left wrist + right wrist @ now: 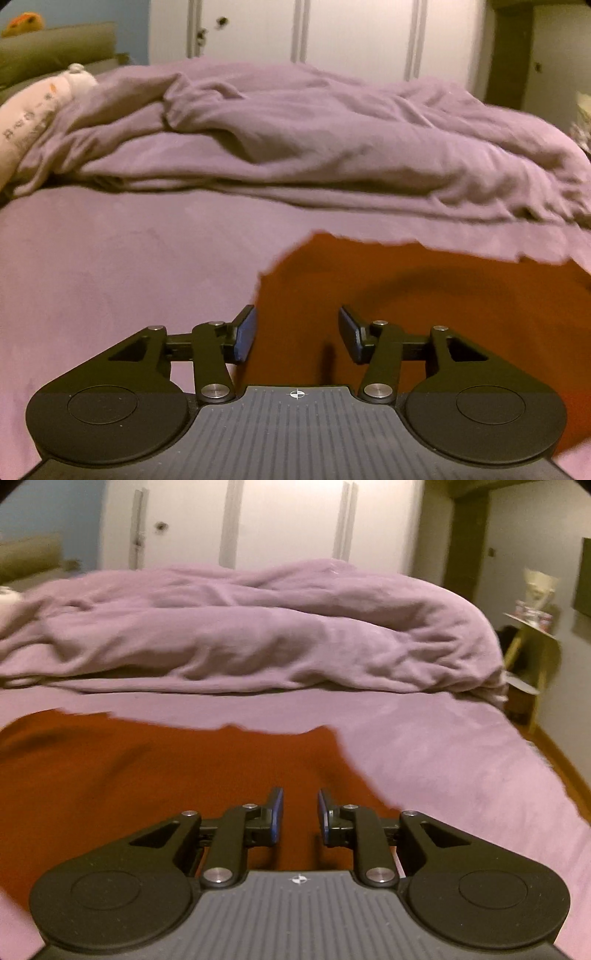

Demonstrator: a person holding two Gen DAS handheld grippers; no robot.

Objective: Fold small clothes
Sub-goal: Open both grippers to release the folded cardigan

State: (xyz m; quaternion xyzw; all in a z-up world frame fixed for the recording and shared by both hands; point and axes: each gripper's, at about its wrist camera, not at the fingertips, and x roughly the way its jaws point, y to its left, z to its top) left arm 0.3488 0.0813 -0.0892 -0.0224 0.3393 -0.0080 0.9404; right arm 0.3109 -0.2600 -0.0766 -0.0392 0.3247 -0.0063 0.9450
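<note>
From the left wrist camera, the left gripper (296,332) points forward and down over a bed covered in a smooth lilac sheet (110,280). Its blue-padded fingers (245,334) stand well apart with nothing pressed between them. A flat rust-orange garment (424,295) lies spread on the sheet; its left edge runs just beside the left finger, so the gap between the jaws sits over the cloth near that edge, while the left finger borders bare sheet. The garment's far edge is ragged in outline and blurred. Only this view shows a pale printed pillow (33,118) at the far left, an olive headboard (55,48) and an orange soft toy (22,24) above it.

From the right wrist camera, the right gripper (300,814) likewise tilts forward and downward. Its jaws are narrowly apart, a slim gap showing between the blue pads, and no fabric is pinched there. The same garment (147,775) fills the left and centre here; its right edge slants down just past the right finger, so both tips hover over cloth near that edge. Only this view shows a yellow-green side table (532,653) with small items beside the bed, and a strip of wooden floor (565,760).

Both views share the crumpled lilac duvet (332,147) heaped across the bed's far half and white wardrobe doors (288,520) behind.
</note>
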